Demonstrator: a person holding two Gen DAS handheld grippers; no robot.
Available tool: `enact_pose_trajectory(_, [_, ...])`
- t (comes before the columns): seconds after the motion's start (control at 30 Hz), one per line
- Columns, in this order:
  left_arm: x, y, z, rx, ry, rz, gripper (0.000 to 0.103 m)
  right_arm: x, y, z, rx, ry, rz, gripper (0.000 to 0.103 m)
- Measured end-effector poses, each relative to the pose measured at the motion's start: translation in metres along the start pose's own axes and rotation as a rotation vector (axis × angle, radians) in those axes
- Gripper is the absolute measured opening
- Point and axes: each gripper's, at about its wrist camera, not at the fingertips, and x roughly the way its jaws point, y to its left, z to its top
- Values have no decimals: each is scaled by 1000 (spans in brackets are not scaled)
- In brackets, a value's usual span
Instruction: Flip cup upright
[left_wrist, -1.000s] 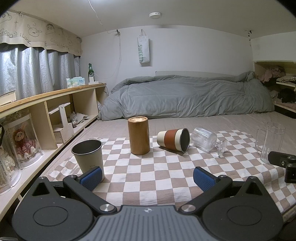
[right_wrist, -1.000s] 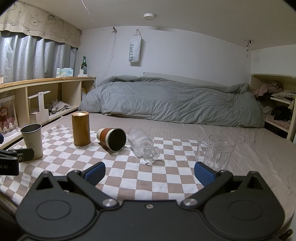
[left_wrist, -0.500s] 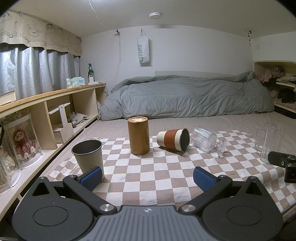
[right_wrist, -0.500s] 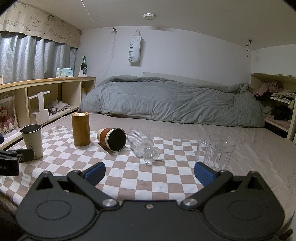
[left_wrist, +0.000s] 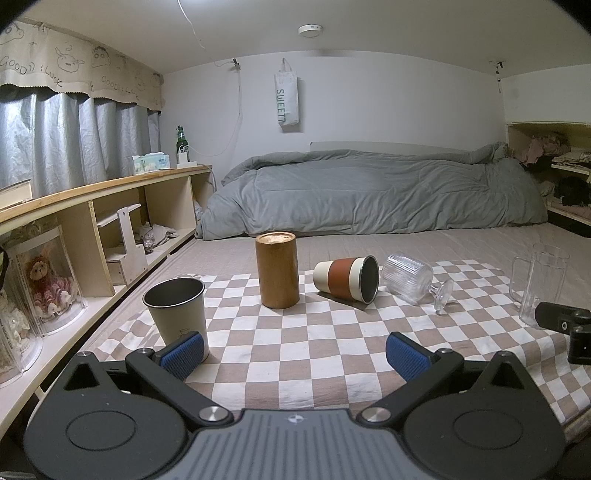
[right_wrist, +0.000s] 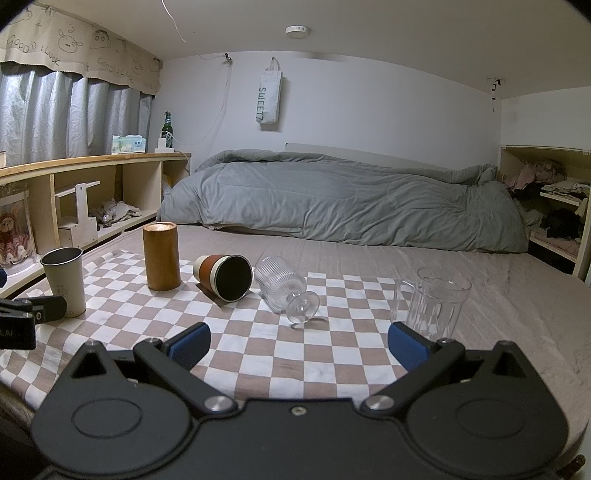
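Observation:
A cream cup with a rust-red band lies on its side on the checked cloth, mouth toward the right; it also shows in the right wrist view. A ribbed stemmed glass lies on its side beside it, also in the right wrist view. My left gripper is open and empty, near the cloth's front edge. My right gripper is open and empty, in front of the glass.
An upright wooden cylinder, a grey metal cup by the left finger and a clear glass mug stand on the cloth. Wooden shelves run along the left. A grey duvet lies behind.

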Motion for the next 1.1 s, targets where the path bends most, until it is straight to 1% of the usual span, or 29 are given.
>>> enact_pose_trajectory(0.93, [0, 0, 0, 0, 0, -3, 103, 0, -2, -2, 2, 0, 2, 103])
enact_pose_trajectory(1.1, [0, 0, 0, -2, 2, -1, 103, 4, -2, 1, 15, 18, 2, 103])
